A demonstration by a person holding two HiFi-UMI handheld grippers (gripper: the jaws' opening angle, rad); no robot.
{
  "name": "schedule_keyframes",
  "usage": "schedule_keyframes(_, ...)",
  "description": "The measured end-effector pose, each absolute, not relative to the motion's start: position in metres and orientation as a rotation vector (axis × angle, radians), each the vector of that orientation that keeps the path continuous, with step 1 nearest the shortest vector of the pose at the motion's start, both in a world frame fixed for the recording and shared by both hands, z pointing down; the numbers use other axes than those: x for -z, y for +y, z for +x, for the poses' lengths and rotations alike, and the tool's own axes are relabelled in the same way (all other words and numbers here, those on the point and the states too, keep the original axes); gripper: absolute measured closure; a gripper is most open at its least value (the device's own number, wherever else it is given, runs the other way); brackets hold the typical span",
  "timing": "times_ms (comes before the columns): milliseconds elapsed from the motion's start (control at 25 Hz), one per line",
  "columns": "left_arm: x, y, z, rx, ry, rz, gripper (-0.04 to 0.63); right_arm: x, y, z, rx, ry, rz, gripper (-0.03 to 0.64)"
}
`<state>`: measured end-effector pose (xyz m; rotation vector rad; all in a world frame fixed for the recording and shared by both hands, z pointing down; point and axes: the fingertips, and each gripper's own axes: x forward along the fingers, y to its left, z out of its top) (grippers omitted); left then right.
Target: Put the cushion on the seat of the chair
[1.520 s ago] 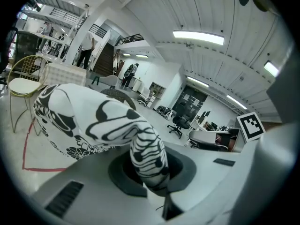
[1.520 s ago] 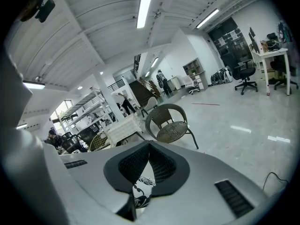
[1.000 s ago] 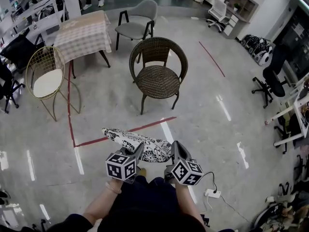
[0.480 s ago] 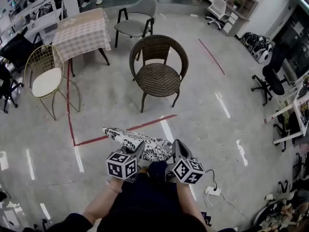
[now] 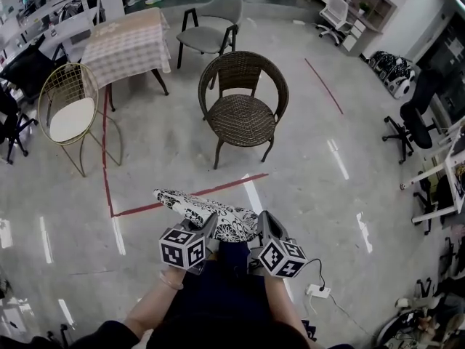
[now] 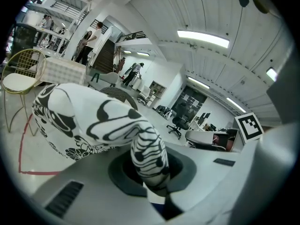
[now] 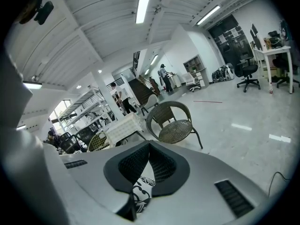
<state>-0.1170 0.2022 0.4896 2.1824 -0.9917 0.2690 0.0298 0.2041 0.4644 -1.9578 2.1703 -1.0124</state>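
Jaws of both grippers are closed on cloth: the left gripper (image 5: pixel 209 230) pinches a gathered fold of the cushion (image 5: pixel 207 213) between its pads; the right gripper (image 5: pixel 263 227) is likewise shut, its pads meeting at the tip with a strip of the same black-and-white fabric caught lower down between them.

Cushion: held clear of the floor, just ahead of the person's body; near edge in both jaws; bulk projecting forward and toward the person's left; long axis running crosswise, from far left to near right in the head view, and reaching out beyond the left gripper.

Governing relation: the wicker chair (image 5: pixel 243 115) stands straight ahead of the jaws and well apart from them, a little right of the cushion's middle, its open front turned toward the person and its seat bare; the right gripper view looks along its jaws directly at that seat, so the right hand is judged the better aligned, though neither hand is clearly nearer.

Coming move, as judged: a forward carry, then a lowering with the long axis laid across the seat, between the arms.

Surface: round woven seat, ringed by a curved back and arms.

Room: pale polished floor (image 5: pixel 312 173); red tape line (image 5: pixel 189 195) lying between person and chair; gold wire chair (image 5: pixel 70 118) with a white pad at left; table (image 5: pixel 127 46) under a checked cloth and grey chair (image 5: pixel 211 35) beyond; power strip (image 5: pixel 320 291) near the person's right.
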Motion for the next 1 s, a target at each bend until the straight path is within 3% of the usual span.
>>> schedule_keyframes(1000,-0.490,0.067,-0.052,-0.290,-1.033,2.159,0.569,-0.465,0.061,0.097,1.045,2.203,-1.896,0.614)
